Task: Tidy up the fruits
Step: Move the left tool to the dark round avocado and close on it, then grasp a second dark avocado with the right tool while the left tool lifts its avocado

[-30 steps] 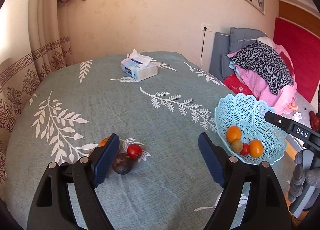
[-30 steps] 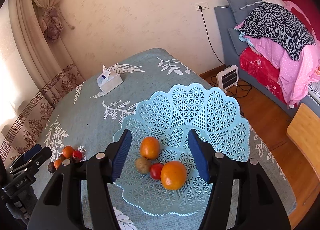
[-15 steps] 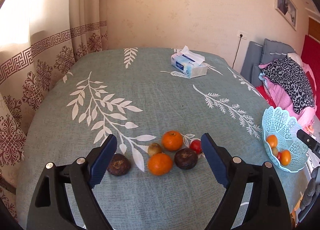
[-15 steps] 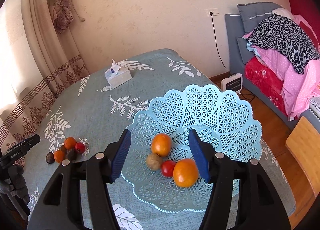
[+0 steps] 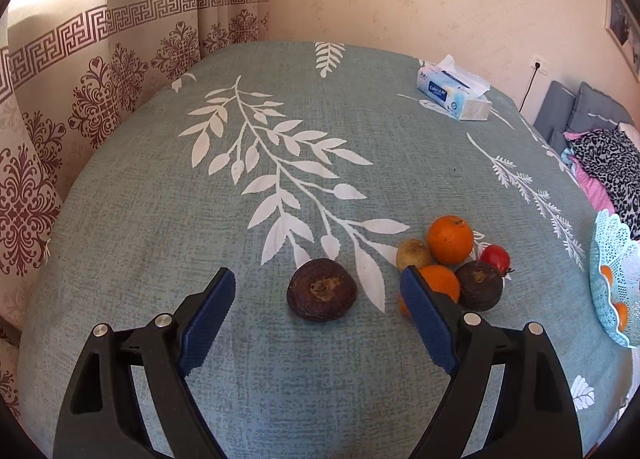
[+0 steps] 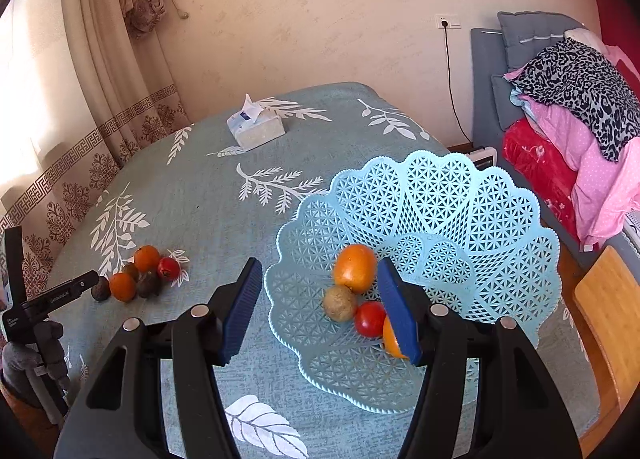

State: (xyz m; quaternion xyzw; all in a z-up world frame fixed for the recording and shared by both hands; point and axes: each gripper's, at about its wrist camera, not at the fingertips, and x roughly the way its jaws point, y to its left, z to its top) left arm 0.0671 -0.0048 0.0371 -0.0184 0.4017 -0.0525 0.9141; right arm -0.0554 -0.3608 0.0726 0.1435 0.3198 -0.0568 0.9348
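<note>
My left gripper [image 5: 317, 275] is open and low over the table, its blue pads on either side of a dark brown fruit [image 5: 322, 290] without touching it. To the right of that fruit lies a cluster: two oranges [image 5: 450, 239], a small yellowish fruit [image 5: 413, 253], a second dark fruit [image 5: 480, 285] and a red fruit [image 5: 495, 257]. My right gripper [image 6: 319, 264] hovers open and empty over the near left rim of the light blue lattice basket [image 6: 460, 211]. Inside the basket are an orange [image 6: 355, 268], a brownish fruit [image 6: 339, 303], a red fruit [image 6: 370, 319] and another orange, half hidden by the right finger.
A tissue box [image 5: 454, 97] stands at the far side of the teal leaf-print tablecloth [image 5: 280, 119]. Patterned curtains [image 5: 100, 79] hang close along the left. A bed piled with clothes [image 6: 572, 99] and a wooden chair [image 6: 608, 299] sit beyond the table's right edge.
The left gripper swung left from the basket to the loose fruit and came lower, so the lone dark fruit is now between its fingers. The right gripper drifted slightly left over the basket.
</note>
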